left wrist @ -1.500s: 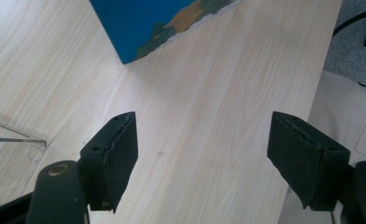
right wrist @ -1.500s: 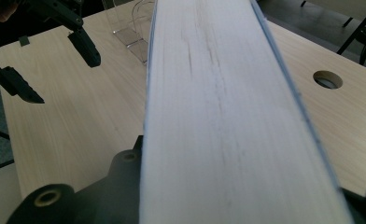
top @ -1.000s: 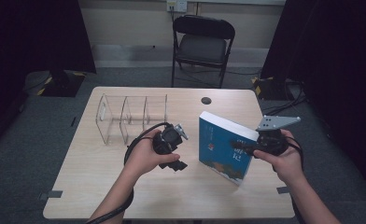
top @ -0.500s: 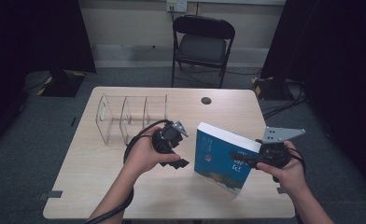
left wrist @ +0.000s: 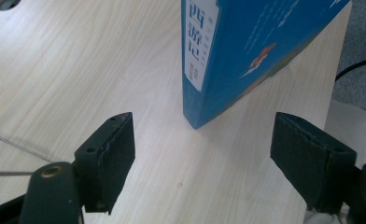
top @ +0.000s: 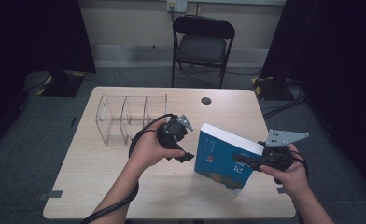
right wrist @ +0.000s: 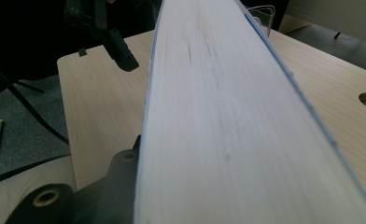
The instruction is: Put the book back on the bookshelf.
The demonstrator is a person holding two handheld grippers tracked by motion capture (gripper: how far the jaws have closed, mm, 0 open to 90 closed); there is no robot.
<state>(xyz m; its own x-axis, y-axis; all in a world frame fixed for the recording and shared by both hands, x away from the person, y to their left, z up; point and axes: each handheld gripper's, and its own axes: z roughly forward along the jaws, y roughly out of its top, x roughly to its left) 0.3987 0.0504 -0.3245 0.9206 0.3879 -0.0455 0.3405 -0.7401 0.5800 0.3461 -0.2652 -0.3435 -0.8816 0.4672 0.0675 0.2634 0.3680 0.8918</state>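
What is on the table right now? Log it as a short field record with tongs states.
held thing: blue book, tilted, lower corner on the table
right tongs: shut on the book's page edge
left tongs: open, nothing between them, facing the book's spine
other things: clear divider rack at the table's far left, apart from the book

The left gripper (left wrist: 202, 154) has its two black jaws standing wide apart, rising from the bottom edge with nothing between the pads. Beyond the gap between them stands a blue book (left wrist: 246, 51), tilted, its lower corner resting on the pale wooden table (left wrist: 78, 70). The book's spine faces the jaws and carries a white label with dark characters. A round hole in the tabletop (left wrist: 1, 3) lies far left of the book. Right of the book, past the table's edge, grey floor (left wrist: 363, 37) shows.
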